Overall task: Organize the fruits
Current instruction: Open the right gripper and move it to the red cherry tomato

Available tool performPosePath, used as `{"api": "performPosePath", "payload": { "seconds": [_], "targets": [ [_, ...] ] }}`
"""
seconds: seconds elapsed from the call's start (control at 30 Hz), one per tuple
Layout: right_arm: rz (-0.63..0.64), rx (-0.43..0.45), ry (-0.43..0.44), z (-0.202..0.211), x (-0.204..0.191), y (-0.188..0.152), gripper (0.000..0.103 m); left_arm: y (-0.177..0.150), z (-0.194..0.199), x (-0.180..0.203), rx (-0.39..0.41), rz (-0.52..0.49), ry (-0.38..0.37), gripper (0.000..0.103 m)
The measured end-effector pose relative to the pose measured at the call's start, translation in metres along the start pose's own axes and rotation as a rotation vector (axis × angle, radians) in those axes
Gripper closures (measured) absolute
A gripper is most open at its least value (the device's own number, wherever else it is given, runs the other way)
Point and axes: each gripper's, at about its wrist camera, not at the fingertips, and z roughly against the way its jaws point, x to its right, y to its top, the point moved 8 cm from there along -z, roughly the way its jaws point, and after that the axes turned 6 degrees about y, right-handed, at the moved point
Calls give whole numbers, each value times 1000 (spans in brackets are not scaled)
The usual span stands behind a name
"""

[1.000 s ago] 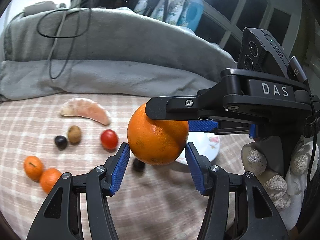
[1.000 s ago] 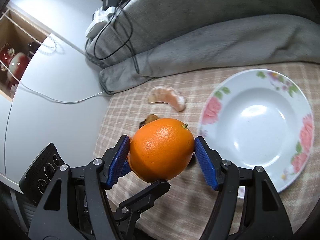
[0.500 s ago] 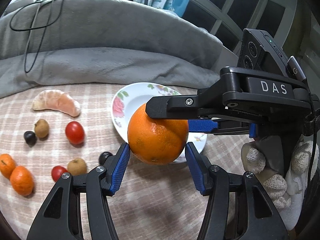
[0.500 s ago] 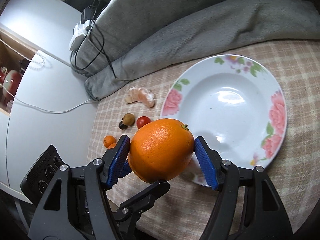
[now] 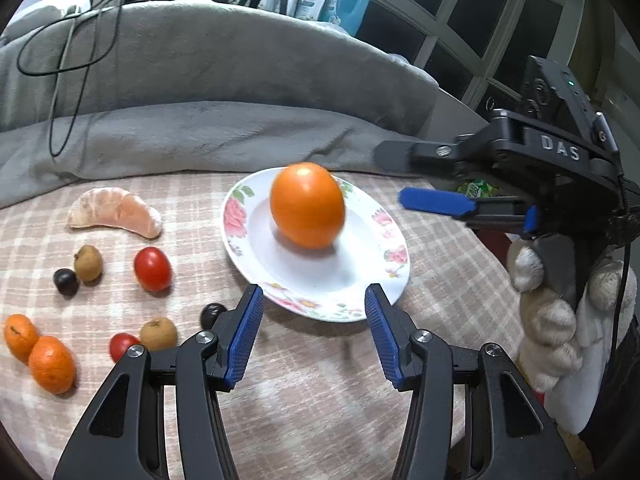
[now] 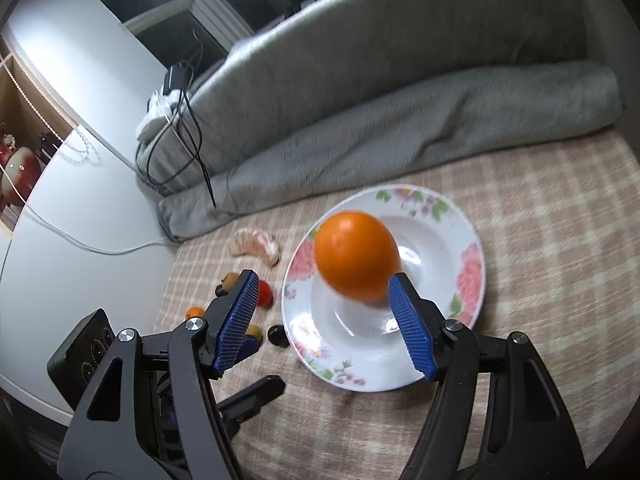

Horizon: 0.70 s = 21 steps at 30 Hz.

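The big orange [image 5: 307, 205] sits in the white plate [image 5: 390, 280] with pink flowers on its rim, and it looks a bit blurry. It is out in front of the left claw [image 5: 314, 328], past the tips of the blue pads [image 5: 244, 332], not between them. The left claw's jaws are closing, and nothing is between them; only the near edge of the plate shows in the gap. The right claw [image 6: 320, 320] is open too, with its jaws standing wide, and it holds nothing. In the right wrist view the orange [image 6: 356, 256] is just ahead of this claw, up near the tip of the pad on the right side, and I cannot tell if it touches that pad. In the left wrist view the right claw [image 5: 416, 180] is off to the right of the plate, held by a hand in a white glove [image 5: 556, 320]. To the left of the left claw, on the checked cloth [image 5: 320, 400], lie the small fruits: a peeled piece of tangerine [image 5: 116, 212], a red tomato [image 5: 153, 269], a brown round fruit [image 5: 88, 263], a dark berry [image 5: 66, 281], and two little oranges [image 5: 40, 354]. Closer to the left pad are another dark berry [image 5: 212, 314], a brown fruit [image 5: 159, 333] and a small red tomato [image 5: 123, 345]. A grey blanket [image 5: 224, 92] lies far behind the plate.
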Motion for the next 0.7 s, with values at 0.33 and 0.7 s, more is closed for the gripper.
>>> {"api": "performPosePath", "payload": {
  "seconds": [0.33,0.7],
  "targets": [
    [95,78,-43,14,-9,-1,22,-1,20,-24,32,-6,69,50],
    [238,118,-98,18,-29,-7,6,-2,40,-56,61,10,152,37]
  ]
}}
